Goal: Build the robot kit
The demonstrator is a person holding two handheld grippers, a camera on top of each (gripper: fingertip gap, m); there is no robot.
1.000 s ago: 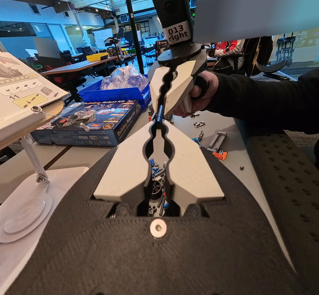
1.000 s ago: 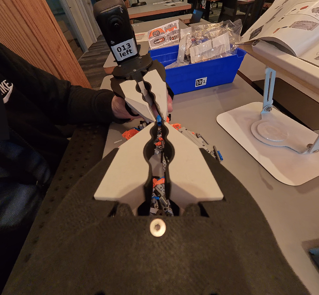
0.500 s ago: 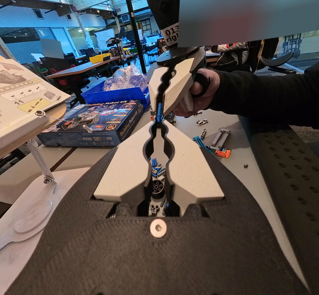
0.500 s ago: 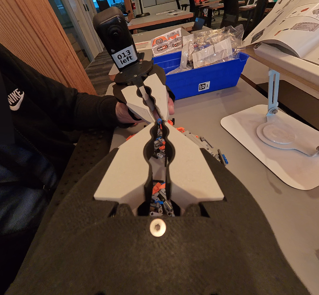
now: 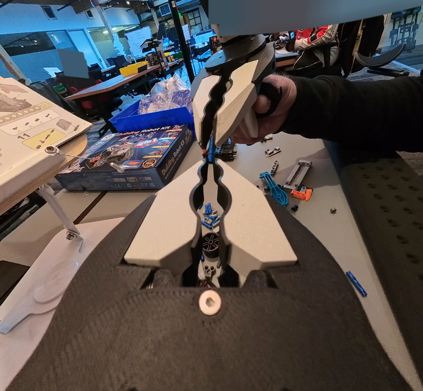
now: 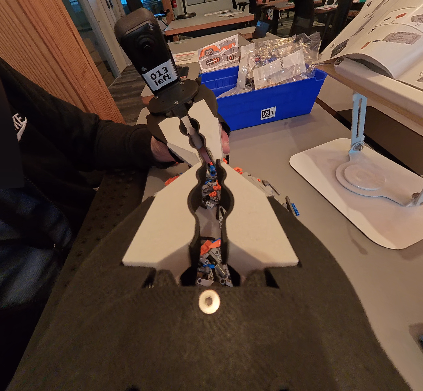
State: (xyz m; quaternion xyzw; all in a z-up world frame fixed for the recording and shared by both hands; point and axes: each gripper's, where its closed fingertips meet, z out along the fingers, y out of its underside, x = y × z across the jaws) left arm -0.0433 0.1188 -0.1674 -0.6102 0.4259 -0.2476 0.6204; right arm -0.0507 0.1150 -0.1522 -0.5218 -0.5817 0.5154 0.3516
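Left claw [image 5: 210, 162]: tips pinched on a blue pin [image 5: 210, 148], held above the worktop [image 5: 304, 231]. Right claw [image 5: 211, 143], at 12 o'clock tip to tip: closed on the pin's far end. Loose parts [image 6: 211, 191] lie beneath. Kit box [image 5: 128, 164] at 10 o'clock, blue bin [image 6: 263, 105] behind. Stand base [image 6: 357, 187] near the worktop's edge. Bare worktop at 3 o'clock. The pin's grip points are hidden.

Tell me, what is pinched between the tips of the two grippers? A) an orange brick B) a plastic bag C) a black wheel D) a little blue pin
D: a little blue pin sits pinched where the tips of the left gripper and the right gripper meet, above the table; the black wheel lies loose below.
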